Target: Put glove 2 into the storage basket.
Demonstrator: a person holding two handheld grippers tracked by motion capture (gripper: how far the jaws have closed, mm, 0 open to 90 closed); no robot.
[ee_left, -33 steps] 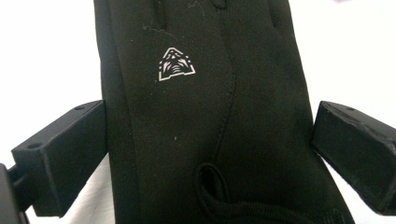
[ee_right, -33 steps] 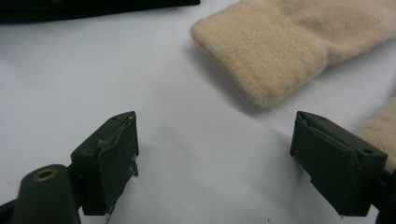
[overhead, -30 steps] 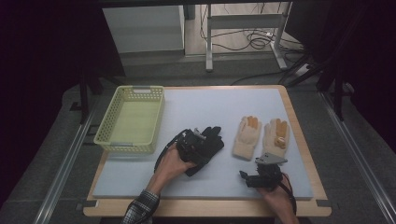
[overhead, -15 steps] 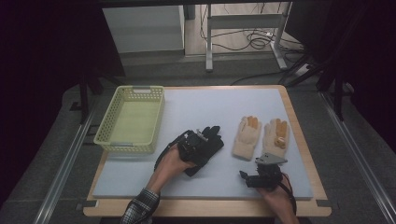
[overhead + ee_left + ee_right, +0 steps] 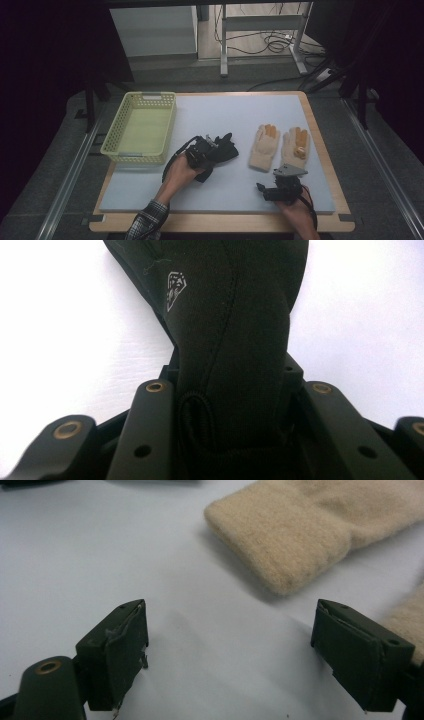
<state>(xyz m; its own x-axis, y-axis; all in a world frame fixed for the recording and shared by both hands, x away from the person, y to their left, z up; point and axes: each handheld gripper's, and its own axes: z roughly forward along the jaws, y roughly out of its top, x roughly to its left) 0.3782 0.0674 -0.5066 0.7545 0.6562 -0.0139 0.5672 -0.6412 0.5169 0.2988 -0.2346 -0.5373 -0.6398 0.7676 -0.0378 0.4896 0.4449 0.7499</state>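
Hands are seen entering from the six o'clock edge of the table (image 5: 320,150) in the high view. The right gripper (image 5: 264,190) is held low over the pale mat at about five o'clock, its jaws spread wide with nothing between them; in the right gripper view the bare mat lies between the jaws, and the cuff of a cream glove (image 5: 285,540) is seen just beyond, at one o'clock. The left gripper (image 5: 207,150) is held nearer the centre, and its jaws are pressed onto a black glove (image 5: 230,330); in the left gripper view the dark fabric is pinched between them, and a small pale logo is shown on it. Two cream gloves (image 5: 279,146) are laid side by side at about three o'clock, fingers pointing to twelve. A yellow basket (image 5: 162,130) is set at nine o'clock, well apart from the gloves.
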